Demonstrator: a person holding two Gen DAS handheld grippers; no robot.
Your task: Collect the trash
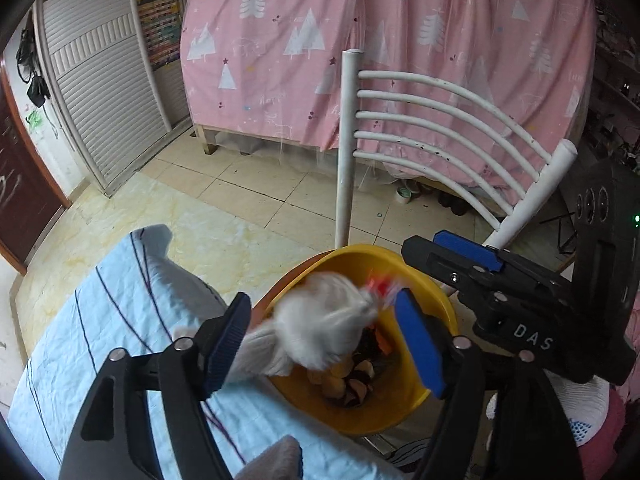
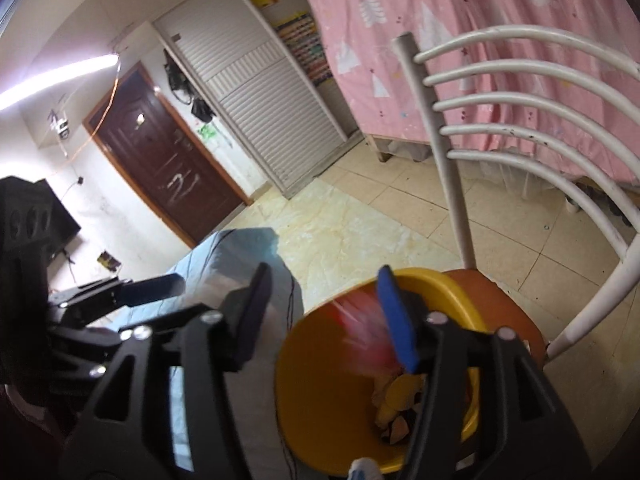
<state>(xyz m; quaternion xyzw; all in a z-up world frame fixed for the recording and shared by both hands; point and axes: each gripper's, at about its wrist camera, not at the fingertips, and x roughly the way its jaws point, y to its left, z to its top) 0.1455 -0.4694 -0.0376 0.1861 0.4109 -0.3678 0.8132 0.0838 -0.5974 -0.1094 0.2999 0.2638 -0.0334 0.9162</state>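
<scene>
While the left tongs [image 1: 320, 344] and right tongs [image 2: 324, 320] gape wide and hold nothing, blurred white tissue [image 1: 324, 320] and a red wrapper [image 2: 360, 320] hang over the yellow bin [image 1: 436, 292], which already holds peels; this load looks nearly finished.

Blurred white wad [image 1: 320, 320], red wrapper [image 2: 362, 320]; ID unclear.

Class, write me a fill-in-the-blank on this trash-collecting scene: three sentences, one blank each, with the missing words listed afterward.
1. The bin holding the trash is coloured ____.
2. The bin stands on the seat of a white ____.
3. Above the bin, the blurred white wad lies between the fingers of the ____ claw, whose jaws are apart.

Missing words: yellow; chair; left
</scene>
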